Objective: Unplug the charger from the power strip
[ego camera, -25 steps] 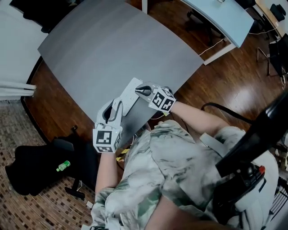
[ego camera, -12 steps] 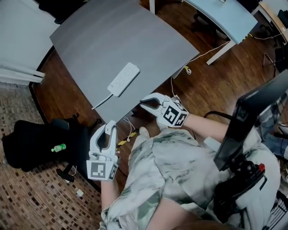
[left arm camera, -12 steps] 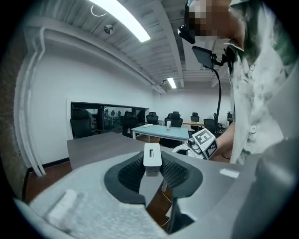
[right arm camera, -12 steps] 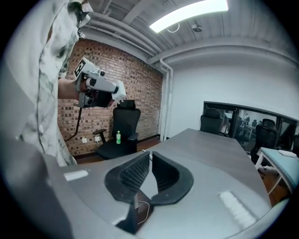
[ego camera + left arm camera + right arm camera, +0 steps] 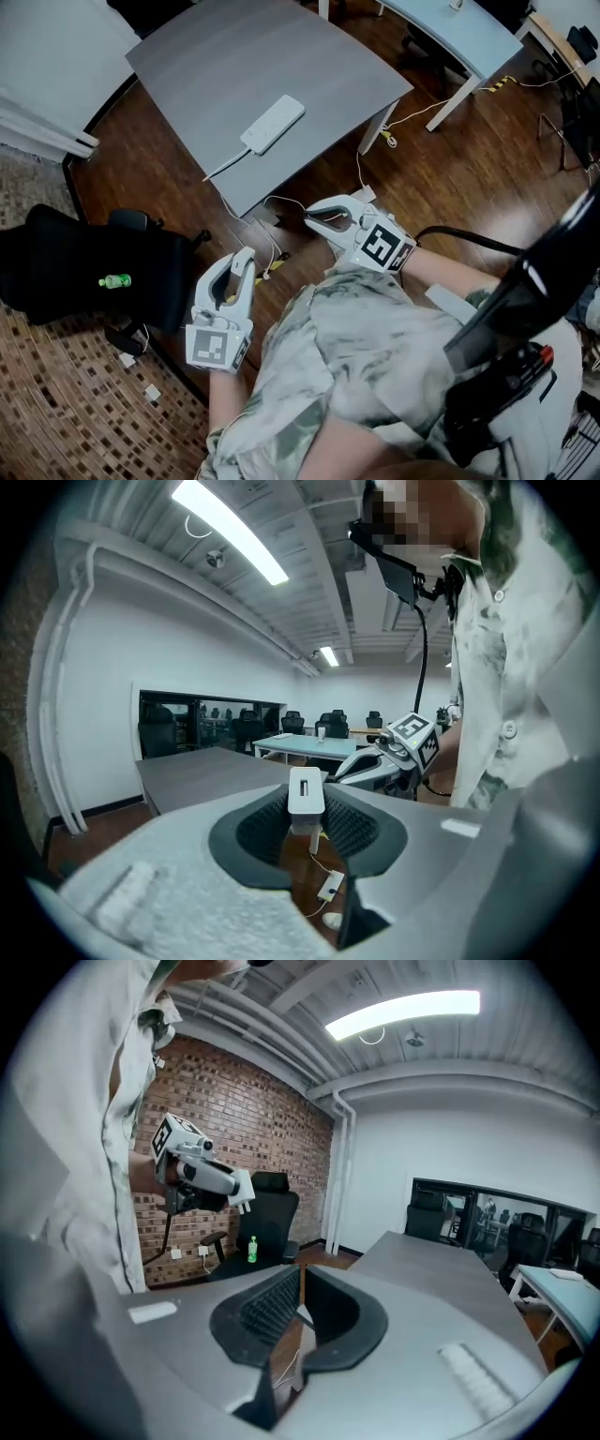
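The white power strip (image 5: 272, 125) lies on the grey table (image 5: 216, 66), with its cord trailing off the near edge. My left gripper (image 5: 242, 257) hangs off the table near the person's body, shut on a small white charger (image 5: 306, 794) that stands upright between its pads. The right gripper view shows that charger (image 5: 240, 1189) at the left gripper's tip, prongs showing. My right gripper (image 5: 311, 217) floats in front of the table's near corner with its jaws together and nothing in them. Both grippers are well away from the strip.
A black office chair (image 5: 84, 262) carrying a green bottle (image 5: 112, 279) stands left of me. White cables and a small white adapter (image 5: 364, 195) lie on the wooden floor under the table's corner. A pale blue table (image 5: 459, 28) is at the back right.
Both grippers have pulled back from the power strip toward the person and risen. The strip, covered by the grippers a second ago, now lies bare on the table.
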The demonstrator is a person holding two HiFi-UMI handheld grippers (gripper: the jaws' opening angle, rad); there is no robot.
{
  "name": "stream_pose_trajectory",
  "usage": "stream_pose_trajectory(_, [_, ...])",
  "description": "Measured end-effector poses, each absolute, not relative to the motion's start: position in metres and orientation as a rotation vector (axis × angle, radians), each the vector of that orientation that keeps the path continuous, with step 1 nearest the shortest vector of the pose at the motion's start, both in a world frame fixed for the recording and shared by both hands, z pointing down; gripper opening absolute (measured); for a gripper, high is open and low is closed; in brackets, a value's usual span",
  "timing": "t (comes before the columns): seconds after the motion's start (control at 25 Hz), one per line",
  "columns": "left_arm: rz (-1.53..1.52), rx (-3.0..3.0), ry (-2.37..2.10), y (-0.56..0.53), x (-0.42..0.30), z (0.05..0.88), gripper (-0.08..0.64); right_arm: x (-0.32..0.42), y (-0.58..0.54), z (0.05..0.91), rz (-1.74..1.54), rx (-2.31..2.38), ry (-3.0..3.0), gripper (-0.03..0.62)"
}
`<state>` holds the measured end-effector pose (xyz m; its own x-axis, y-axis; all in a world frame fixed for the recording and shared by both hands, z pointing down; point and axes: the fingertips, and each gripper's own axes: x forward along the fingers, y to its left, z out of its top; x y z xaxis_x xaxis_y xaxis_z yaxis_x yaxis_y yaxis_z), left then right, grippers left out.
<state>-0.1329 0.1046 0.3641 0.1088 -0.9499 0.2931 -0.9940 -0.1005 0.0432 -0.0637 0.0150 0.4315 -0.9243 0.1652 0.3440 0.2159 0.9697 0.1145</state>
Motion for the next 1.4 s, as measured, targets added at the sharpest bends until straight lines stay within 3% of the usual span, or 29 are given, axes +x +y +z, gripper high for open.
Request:
stream_pose_trajectory(0.52, [0.208,2.289,-1.764,0.185,-0.039,0.36,0.106,0.011,0.132,0.391,-0.193,-0.226,-2.824,0.018])
stream_pose_trajectory(1.08, [0.265,2.28,-1.789,0.187,0.141,0.356,0.106,0.199,0.145,0.381,-0.26,-0.287,-2.856,0.032])
stream_pose_trajectory(1.4, [0.29,2.267,-1.8,0.198,0.203,0.354,0.106,0.258,0.155,0.37,-0.24,-0.329,-2.886,0.034])
